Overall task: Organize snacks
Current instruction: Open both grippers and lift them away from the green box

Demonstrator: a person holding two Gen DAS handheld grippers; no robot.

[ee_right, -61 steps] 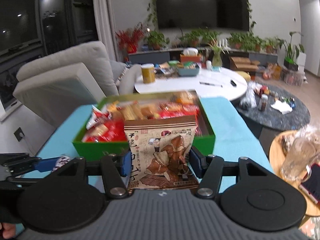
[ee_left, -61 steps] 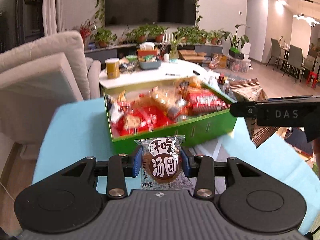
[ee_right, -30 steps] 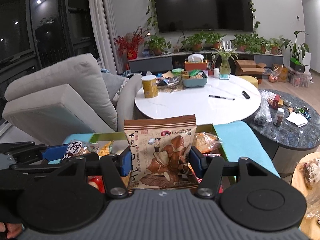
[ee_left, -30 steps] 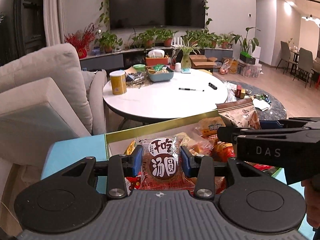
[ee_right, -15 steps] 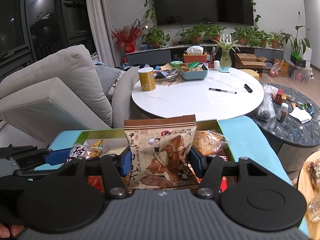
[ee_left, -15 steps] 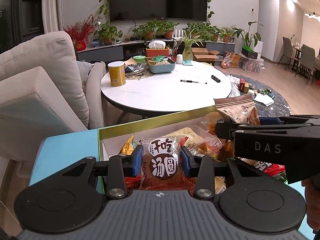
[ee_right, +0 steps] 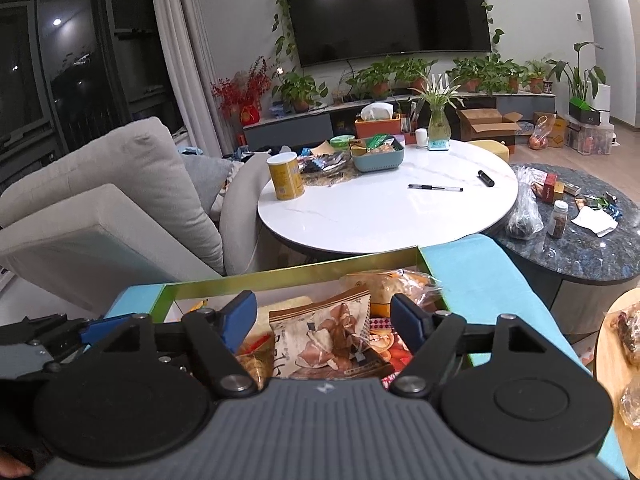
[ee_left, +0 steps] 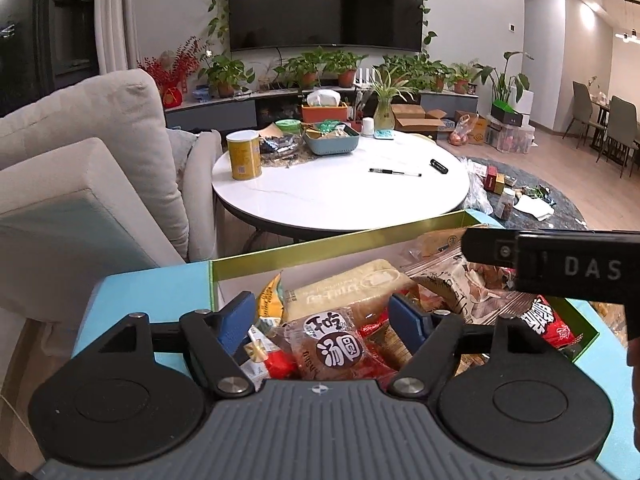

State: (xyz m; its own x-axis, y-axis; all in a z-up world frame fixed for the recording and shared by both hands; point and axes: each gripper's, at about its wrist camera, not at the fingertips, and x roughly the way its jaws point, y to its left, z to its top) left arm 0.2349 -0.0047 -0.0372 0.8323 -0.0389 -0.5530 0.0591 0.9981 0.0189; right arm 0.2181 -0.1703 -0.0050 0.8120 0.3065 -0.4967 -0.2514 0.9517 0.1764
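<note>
We count two grippers, left gripper (ee_left: 322, 316) and right gripper (ee_right: 323, 316), one green box (ee_left: 320, 246) of snack packets, too heaped to count, one yellow can (ee_left: 243, 155), one pen (ee_left: 395, 172), one blue basket (ee_left: 331, 143), two round tables, white (ee_left: 340, 196) and dark (ee_right: 580, 240)

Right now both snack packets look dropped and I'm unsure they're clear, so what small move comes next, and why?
Probably lift both tools straight up out of the green box. The left tool is opening with the round-label pastry packet lying loose between its fingers; the right tool stands wide over the brown snack bag.
</note>
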